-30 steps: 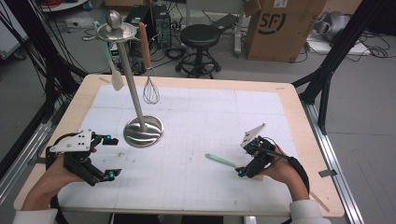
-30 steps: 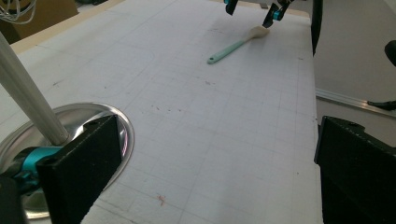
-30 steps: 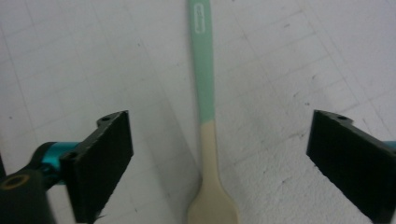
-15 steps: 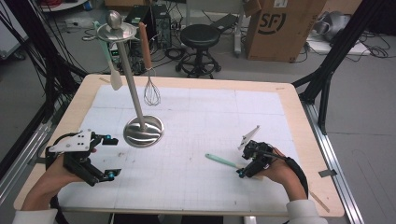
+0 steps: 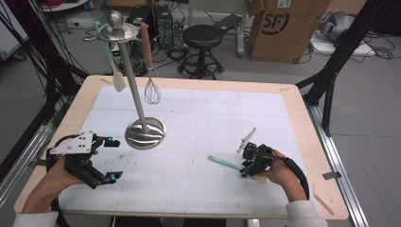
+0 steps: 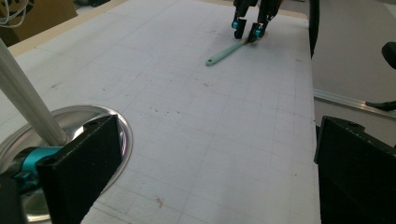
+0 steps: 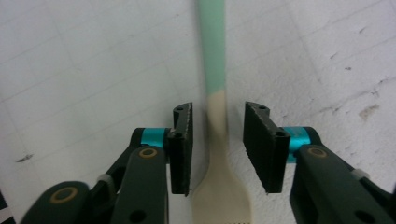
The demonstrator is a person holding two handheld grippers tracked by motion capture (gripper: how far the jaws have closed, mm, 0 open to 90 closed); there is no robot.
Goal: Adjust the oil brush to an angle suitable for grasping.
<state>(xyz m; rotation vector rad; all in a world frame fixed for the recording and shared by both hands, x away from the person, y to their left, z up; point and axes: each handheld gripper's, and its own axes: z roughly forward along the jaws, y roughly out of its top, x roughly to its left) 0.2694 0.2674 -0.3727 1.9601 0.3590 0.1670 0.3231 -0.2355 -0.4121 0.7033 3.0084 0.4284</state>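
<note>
**Grabbing the little spatula by its neck**

The right gripper [image 7: 217, 149] has just been closing its jaws around the spatula [image 7: 215, 93], but the jaws are not squeezing it yet. The spatula is lying flat on the desk [image 5: 283, 109], lower right in the high view. It looks light and thin, with a bendy cream blade. The stiff neck beside the green handle is the best place to pinch. The left gripper [image 5: 101, 161] is waiting with its jaws wide apart.
</note>
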